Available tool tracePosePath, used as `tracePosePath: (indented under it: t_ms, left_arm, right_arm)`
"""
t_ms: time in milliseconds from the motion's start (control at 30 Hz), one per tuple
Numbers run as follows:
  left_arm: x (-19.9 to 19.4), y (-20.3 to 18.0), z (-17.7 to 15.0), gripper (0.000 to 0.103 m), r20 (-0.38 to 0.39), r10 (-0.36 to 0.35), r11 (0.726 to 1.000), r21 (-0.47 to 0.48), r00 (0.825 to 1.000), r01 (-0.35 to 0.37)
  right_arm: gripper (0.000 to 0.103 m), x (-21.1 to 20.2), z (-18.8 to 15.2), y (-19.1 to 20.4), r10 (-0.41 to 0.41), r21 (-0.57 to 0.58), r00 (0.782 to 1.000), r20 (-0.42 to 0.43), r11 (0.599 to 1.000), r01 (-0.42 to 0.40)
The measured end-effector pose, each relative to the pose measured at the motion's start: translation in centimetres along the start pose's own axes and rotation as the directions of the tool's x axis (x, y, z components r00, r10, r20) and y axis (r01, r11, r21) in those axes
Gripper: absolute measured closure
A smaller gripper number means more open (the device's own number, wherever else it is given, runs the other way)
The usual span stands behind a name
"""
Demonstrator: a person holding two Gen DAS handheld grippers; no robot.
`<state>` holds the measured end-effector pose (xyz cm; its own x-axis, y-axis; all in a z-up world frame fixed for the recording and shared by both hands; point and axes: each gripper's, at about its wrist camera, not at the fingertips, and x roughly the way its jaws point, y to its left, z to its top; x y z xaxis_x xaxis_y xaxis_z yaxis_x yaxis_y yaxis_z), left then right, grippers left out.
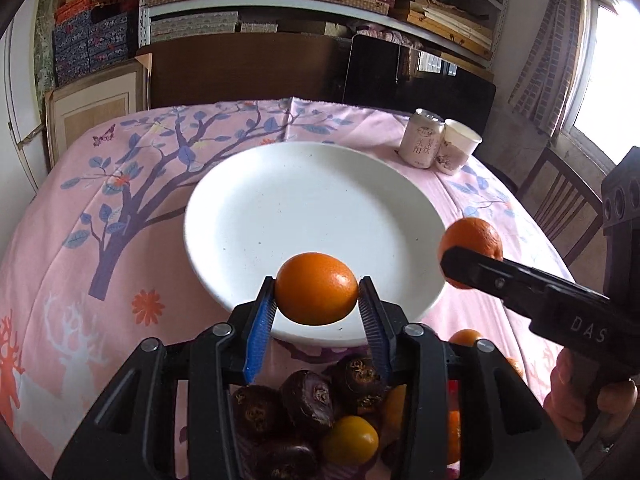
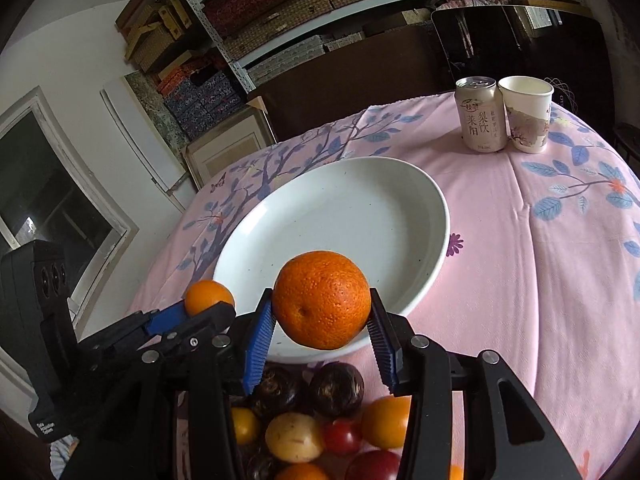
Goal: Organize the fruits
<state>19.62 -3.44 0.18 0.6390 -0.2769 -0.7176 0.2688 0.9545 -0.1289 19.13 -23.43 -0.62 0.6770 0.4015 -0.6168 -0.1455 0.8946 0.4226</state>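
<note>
Pink tablecloth (image 2: 520, 280) carries plate (image 2: 360, 184), can (image 2: 480, 120), cup (image 2: 528, 116), loose fruit (image 2: 296, 436).

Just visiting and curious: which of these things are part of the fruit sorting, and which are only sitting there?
Part of the job:
left gripper holding a smooth orange
right gripper holding a bumpy orange
white plate
fruit pile

Just sitting there:
drink can
paper cup

a drink can (image 2: 481, 115) touches a paper cup (image 2: 527, 114) on the pink floral tablecloth (image 2: 540, 264).
</note>
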Motion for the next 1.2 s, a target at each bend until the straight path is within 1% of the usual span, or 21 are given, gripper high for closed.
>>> tracePosePath:
  t_ms: [67, 100, 133, 167, 200, 233, 267, 367, 467, 567, 633, 700, 767, 833, 867, 900, 1000, 1067, 1200]
  left_arm:
    - [1.5, 0.6, -0.3, 0.062, -0.037, 0.005, 1.000, 0.000, 0.999, -0.005]
    - [2.0, 0.9, -0.3, 0.060, -0.048, 0.005, 1.000, -0.010, 0.999, -0.005]
    - [2.3, 1.2, -0.5, 0.059, -0.052, -0.011, 1.000, -0.018, 0.999, 0.011]
    - [2.2, 1.3, -0.5, 0.055, -0.049, -0.029, 0.999, -0.027, 0.998, 0.028]
    - [2.0, 1.5, -0.4, 0.047, -0.046, -0.044, 0.998, -0.037, 0.998, 0.042]
    - [1.8, 1.5, -0.5, 0.041, -0.036, -0.048, 0.998, -0.041, 0.998, 0.047]
    - [1.4, 1.4, -0.5, 0.033, -0.023, -0.041, 0.999, -0.036, 0.999, 0.040]
    - [0.2, 1.1, -0.6, 0.032, 0.020, 0.008, 1.000, -0.005, 1.000, -0.008]
    - [-1.0, 1.4, -1.0, 0.031, 0.045, 0.030, 1.000, -0.005, 0.999, -0.030]
    - [-2.4, 1.8, -1.6, 0.025, 0.078, 0.075, 0.997, -0.011, 0.994, -0.074]
    - [-3.4, 2.0, -2.7, 0.025, 0.093, 0.113, 0.994, -0.014, 0.989, -0.112]
    - [-4.4, 2.5, -4.4, 0.024, 0.085, 0.130, 0.991, -0.021, 0.988, -0.129]
    - [-5.2, 2.9, -6.4, 0.023, 0.068, 0.137, 0.990, -0.026, 0.988, -0.135]
    - [-6.1, 3.1, -8.4, 0.019, 0.057, 0.144, 0.989, -0.024, 0.988, -0.143]
    - [-6.5, 3.1, -9.1, 0.015, 0.055, 0.142, 0.990, -0.026, 0.988, -0.141]
    - [-7.0, 3.2, -9.8, 0.015, 0.055, 0.132, 0.991, -0.029, 0.990, -0.130]
    - [-7.8, 2.8, -10.8, 0.014, 0.064, 0.098, 0.995, -0.023, 0.993, -0.096]
    - [-7.3, 2.3, -10.9, 0.014, 0.054, 0.108, 0.994, 0.001, 0.993, -0.108]
    - [-6.0, 0.9, -10.9, 0.014, 0.030, 0.152, 0.986, 0.066, 0.988, -0.153]
  right_arm:
    - [0.056, 1.7, -0.1, -0.2, -0.032, -0.020, 0.999, -0.041, 0.999, 0.031]
    - [0.055, 2.2, -0.3, -0.4, -0.038, -0.020, 0.998, -0.053, 0.999, 0.037]
    - [0.055, 2.3, -0.5, -0.8, -0.032, -0.007, 0.998, -0.047, 0.999, 0.032]
    - [0.053, 2.2, -0.5, -1.0, -0.018, 0.006, 0.999, -0.040, 1.000, 0.018]
    - [0.051, 2.0, -0.5, -1.1, -0.012, 0.015, 0.999, -0.036, 1.000, 0.013]
    - [0.047, 1.7, -0.5, -1.1, -0.010, 0.018, 1.000, -0.026, 1.000, 0.011]
    - [0.046, 1.4, -0.5, -1.1, -0.012, 0.018, 1.000, -0.011, 1.000, 0.012]
    - [0.046, 0.6, -0.5, -1.3, -0.003, 0.025, 1.000, 0.010, 1.000, 0.003]
    - [0.046, -0.3, -1.2, -2.2, -0.008, 0.055, 1.000, 0.022, 0.998, 0.007]
    - [0.046, -1.7, -1.9, -2.9, -0.029, 0.080, 0.998, 0.051, 0.997, 0.024]
    - [0.046, -2.8, -2.7, -3.4, -0.054, 0.086, 0.996, 0.074, 0.995, 0.047]
    - [0.045, -4.2, -3.9, -4.3, -0.060, 0.111, 0.995, 0.085, 0.993, 0.050]
    - [0.037, -5.7, -5.1, -5.3, -0.062, 0.152, 0.993, 0.104, 0.987, 0.045]
    - [0.033, -7.1, -6.2, -6.2, -0.063, 0.195, 0.989, 0.130, 0.980, 0.037]
    - [0.032, -7.7, -6.7, -6.6, -0.060, 0.212, 0.988, 0.140, 0.977, 0.029]
    - [0.032, -8.1, -7.2, -6.9, -0.057, 0.224, 0.988, 0.142, 0.974, 0.024]
    - [0.032, -8.6, -8.2, -7.5, -0.051, 0.241, 0.989, 0.136, 0.970, 0.017]
    - [0.032, -8.6, -8.3, -7.3, -0.054, 0.242, 0.990, 0.133, 0.970, 0.020]
    - [0.032, -8.4, -8.5, -7.5, -0.060, 0.245, 0.990, 0.126, 0.969, 0.027]
